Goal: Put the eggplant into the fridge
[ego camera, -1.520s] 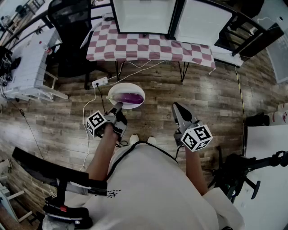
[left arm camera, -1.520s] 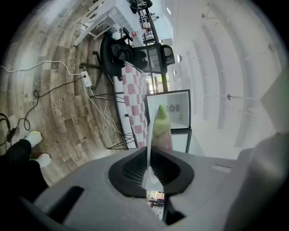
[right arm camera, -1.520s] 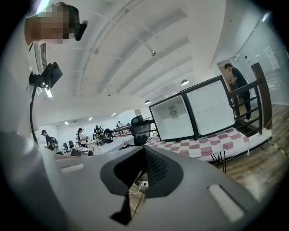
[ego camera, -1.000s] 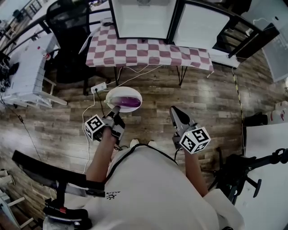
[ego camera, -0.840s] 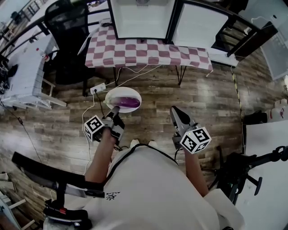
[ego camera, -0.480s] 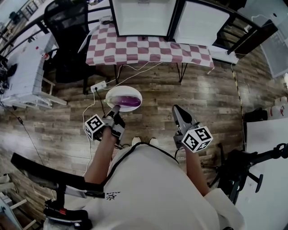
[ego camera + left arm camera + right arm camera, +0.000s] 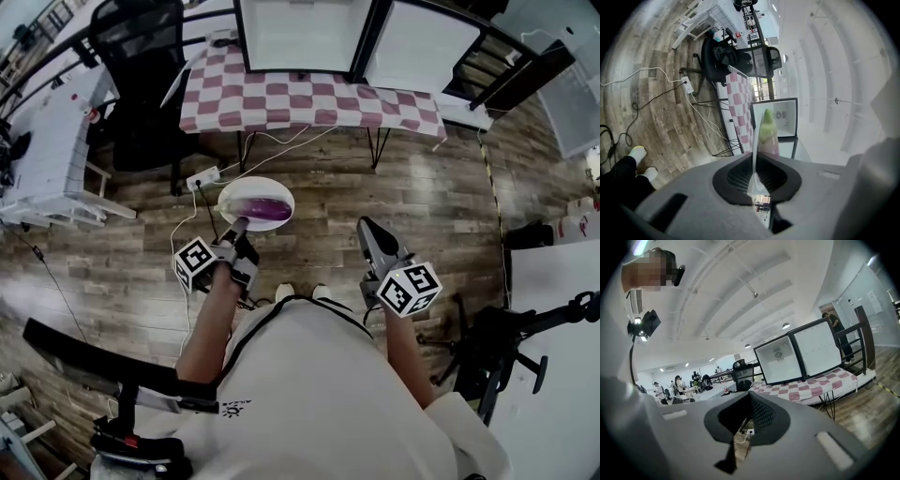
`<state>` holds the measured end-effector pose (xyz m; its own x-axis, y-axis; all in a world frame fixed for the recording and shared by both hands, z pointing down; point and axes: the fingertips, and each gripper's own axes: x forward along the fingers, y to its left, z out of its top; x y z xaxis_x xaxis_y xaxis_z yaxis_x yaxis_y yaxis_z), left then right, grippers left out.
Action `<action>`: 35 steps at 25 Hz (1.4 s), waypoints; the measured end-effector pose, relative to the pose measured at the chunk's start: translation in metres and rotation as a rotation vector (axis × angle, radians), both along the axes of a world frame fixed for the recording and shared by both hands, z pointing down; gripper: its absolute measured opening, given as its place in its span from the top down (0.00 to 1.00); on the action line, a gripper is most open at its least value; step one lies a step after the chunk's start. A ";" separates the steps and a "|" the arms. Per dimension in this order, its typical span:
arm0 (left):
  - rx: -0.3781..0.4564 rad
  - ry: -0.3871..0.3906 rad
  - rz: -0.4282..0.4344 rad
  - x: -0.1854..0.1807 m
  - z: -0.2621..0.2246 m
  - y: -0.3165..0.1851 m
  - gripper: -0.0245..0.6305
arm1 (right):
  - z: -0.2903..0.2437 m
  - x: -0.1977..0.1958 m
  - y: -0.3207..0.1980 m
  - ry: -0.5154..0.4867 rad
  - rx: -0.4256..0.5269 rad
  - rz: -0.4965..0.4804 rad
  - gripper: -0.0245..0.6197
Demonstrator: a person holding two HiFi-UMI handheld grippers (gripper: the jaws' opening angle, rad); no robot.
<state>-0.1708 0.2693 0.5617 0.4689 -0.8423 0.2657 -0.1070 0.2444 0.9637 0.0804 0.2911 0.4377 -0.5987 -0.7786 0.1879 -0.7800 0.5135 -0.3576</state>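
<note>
1. Wood floor is filling the head view, and a checkered table at the top is carrying a white fridge. The left gripper is pinching the near rim of a white plate. The eggplant is lying on that plate, held over the floor and well short of the table. The right gripper is pointing the same way, apart from the plate.
2. Left gripper view: the left gripper's jaws are clamping on the plate's thin rim, which is showing edge-on. The eggplant, green cap pointing away, is sitting just beyond them, and the fridge and table are standing far behind it.
3. Right gripper view: the right gripper's jaws are pressing together with nothing between them. They are facing the fridge on the table, and people are standing far off at the left.
</note>
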 end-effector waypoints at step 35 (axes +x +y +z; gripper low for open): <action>0.006 0.015 0.021 -0.015 0.014 -0.013 0.92 | 0.012 -0.015 -0.008 0.034 -0.034 0.026 0.95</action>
